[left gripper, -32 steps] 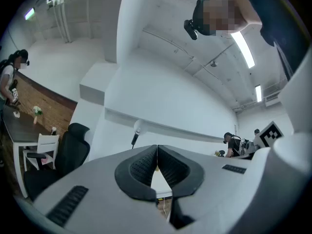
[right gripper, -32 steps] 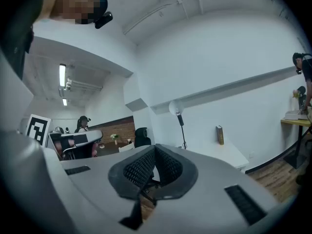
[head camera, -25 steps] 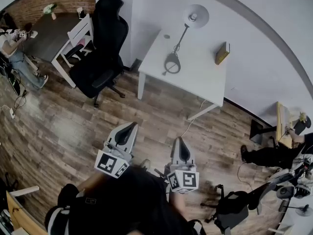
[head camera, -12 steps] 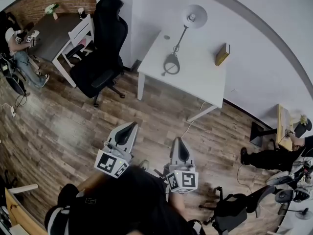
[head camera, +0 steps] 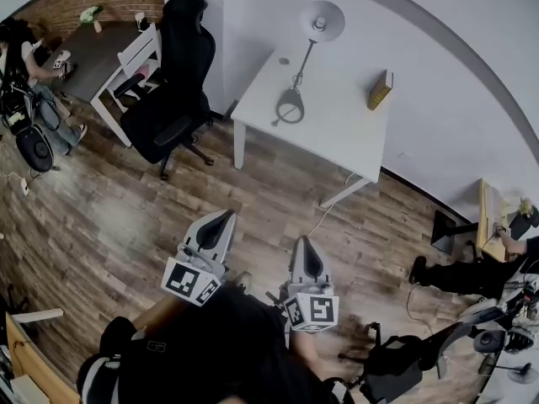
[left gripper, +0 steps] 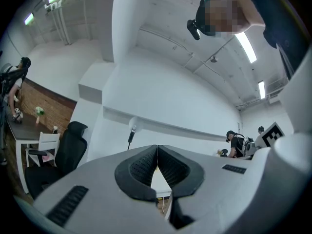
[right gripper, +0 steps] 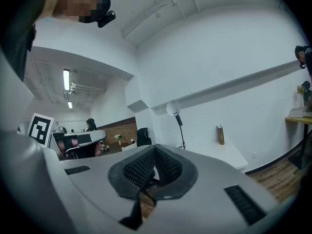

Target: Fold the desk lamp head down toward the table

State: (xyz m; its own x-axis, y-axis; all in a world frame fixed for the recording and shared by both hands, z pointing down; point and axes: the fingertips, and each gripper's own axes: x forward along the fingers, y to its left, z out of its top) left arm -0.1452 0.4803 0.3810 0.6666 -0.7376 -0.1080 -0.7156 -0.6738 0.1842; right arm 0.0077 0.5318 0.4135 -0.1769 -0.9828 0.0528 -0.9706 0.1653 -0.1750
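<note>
On white table (head camera: 345,133), desk lamp (head camera: 303,57) arm upright, head on top (unfolded); left claw (head camera: 226,215), right claw (head camera: 307,242) clenched empty

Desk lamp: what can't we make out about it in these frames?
- Desk lamp joints: too small in the head view to tell how they fold.
- Lamp base: in the left gripper view, hidden behind the left gripper; only the head and part of the arm show.
- Switch: too small in every view.
</note>
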